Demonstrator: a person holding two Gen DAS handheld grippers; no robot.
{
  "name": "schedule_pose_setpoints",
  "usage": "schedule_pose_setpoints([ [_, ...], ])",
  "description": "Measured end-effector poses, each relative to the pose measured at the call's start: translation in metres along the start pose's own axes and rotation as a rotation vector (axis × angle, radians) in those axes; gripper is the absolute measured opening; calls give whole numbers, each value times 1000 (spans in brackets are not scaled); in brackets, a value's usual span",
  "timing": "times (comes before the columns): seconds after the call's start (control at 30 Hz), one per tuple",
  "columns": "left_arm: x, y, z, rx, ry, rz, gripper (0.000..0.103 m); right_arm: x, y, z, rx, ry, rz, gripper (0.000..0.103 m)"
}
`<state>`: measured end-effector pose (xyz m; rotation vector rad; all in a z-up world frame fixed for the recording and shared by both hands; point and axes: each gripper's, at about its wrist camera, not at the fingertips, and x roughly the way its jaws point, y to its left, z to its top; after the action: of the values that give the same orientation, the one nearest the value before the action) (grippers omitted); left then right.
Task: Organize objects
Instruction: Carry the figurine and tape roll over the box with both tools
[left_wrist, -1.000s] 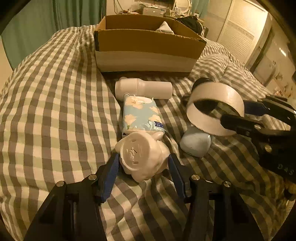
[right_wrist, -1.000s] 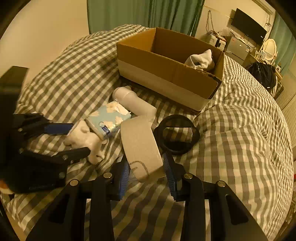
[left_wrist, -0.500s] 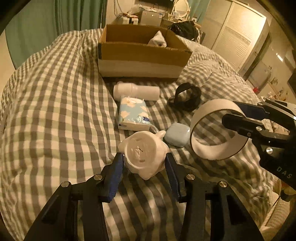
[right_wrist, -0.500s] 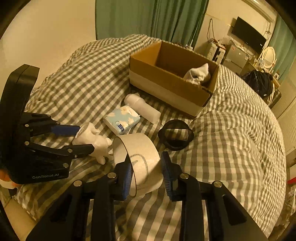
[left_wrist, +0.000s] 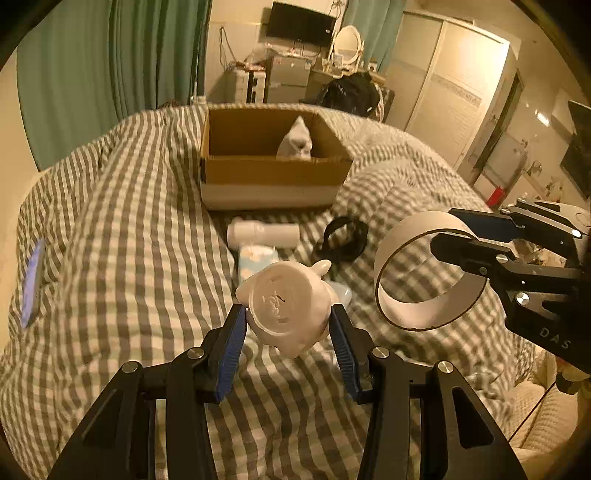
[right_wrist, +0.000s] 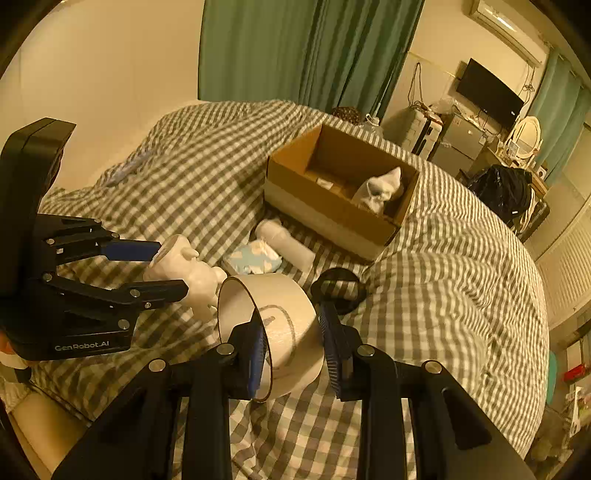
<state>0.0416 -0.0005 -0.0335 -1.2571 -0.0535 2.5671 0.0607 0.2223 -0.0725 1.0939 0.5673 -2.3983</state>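
Cardboard box (left_wrist: 273, 173) sits ahead of both my jaws, left gripper (left_wrist: 288, 332) clamping white figurine (left_wrist: 286, 304), right gripper (right_wrist: 291, 347) pinching tape ring's (right_wrist: 284, 332) wall.

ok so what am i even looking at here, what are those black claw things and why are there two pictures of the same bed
The black claws are handheld two-finger grippers, one in each of a person's hands, no robot arm. Each carries a fisheye camera looking along its fingers, so you get two views of one moment.

In the left camera's view, the left gripper is clamped on a white figurine, and the right gripper comes in from the side. In the right camera's view, the right gripper pinches the wall of a wide tape roll.

Both things are held above the checked bedcover. On it lie a white bottle, a blue tissue pack, a black ring and an open cardboard box with one white item inside.
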Motion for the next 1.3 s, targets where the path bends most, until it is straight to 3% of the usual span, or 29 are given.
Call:
schedule_pose_setpoints([
  [0.33, -17, 4, 51, 22, -90, -7, 47, -17, -28, 44, 47, -80, -14, 27],
  [0.73, -11, 10, 152, 52, -212, 23, 47, -18, -90, 132, 113, -214, -50, 25],
  [0.93, 20, 16, 201, 63, -239, 55, 47, 15, -125, 176, 152, -228, -76, 25],
  [1.07, 61, 28, 233, 44, -221, 71, 47, 52, -146, 199, 185, -211, -67, 25],
  [1.3, 132, 44, 254, 36, -152, 101, 47, 138, -180, 216, 249, -146, -24, 25],
])
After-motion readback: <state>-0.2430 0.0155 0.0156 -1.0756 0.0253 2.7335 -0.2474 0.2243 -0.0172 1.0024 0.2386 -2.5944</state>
